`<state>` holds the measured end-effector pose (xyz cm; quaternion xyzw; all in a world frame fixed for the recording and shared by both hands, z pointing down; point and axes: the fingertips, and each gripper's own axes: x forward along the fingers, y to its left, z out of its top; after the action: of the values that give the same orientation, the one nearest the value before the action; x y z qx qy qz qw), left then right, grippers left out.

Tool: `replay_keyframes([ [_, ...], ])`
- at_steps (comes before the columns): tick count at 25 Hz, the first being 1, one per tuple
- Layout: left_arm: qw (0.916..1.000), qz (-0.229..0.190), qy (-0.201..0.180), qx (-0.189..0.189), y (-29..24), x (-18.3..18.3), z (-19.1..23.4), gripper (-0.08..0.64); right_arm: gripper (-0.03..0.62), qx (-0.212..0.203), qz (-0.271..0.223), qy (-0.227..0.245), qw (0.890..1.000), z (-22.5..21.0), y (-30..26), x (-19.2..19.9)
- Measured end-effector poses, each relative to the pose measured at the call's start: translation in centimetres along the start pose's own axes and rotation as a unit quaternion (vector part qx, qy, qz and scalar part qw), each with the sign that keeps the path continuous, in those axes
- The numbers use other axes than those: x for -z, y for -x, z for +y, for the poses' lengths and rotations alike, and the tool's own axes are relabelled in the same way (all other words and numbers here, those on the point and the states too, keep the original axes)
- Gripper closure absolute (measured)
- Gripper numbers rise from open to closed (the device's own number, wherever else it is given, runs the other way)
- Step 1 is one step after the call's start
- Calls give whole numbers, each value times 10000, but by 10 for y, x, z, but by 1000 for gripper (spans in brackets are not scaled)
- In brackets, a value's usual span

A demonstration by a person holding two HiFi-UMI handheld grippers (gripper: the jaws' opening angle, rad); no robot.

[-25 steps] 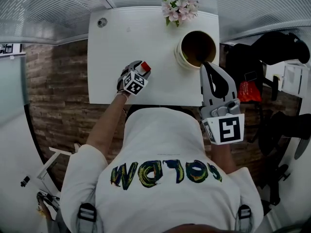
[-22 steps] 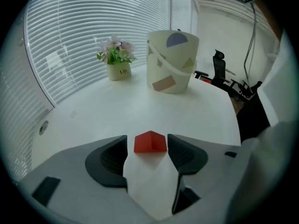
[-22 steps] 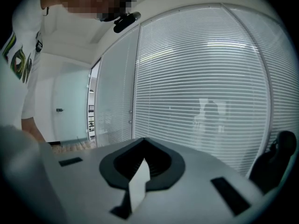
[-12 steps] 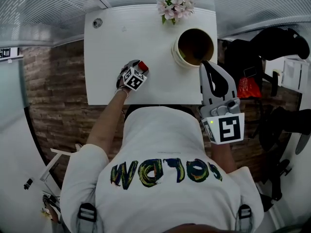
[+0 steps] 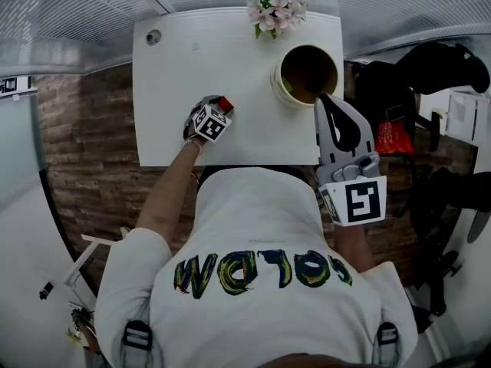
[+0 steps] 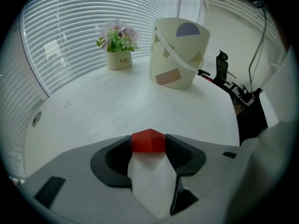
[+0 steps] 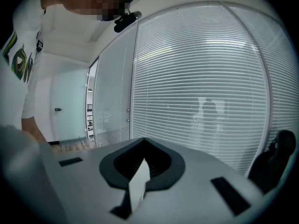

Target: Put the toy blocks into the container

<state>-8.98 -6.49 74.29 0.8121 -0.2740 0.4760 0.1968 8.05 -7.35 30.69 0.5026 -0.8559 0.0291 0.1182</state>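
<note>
The step in hand is the pick-up; the left claw [image 6: 148,143] points steeply down at the tabletop [image 5: 230,44], close to its near edge and left of the middle. Its jaws have just been closing, and a red block [image 5: 225,103] sits between them with a pad against each side, so it looks pinched though not yet lifted. The bucket [image 6: 180,59] stands open-mouthed near the far right corner, well apart from the block; a pot of flowers [image 5: 272,10] sits just beside it at the far edge. The right claw [image 5: 325,106] hangs off the right edge beside the bucket, its jaws pressed together on nothing. Next, I judge, the block must be raised clear, carried across to above the bucket's mouth, and released without clipping the rim.
</note>
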Motion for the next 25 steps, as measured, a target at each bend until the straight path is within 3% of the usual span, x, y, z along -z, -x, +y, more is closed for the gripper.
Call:
replay_keyframes([
  [25, 9988, -336, 104, -337, 20, -8, 11, 387, 583, -32, -55, 9, 10000, 4, 1, -4],
])
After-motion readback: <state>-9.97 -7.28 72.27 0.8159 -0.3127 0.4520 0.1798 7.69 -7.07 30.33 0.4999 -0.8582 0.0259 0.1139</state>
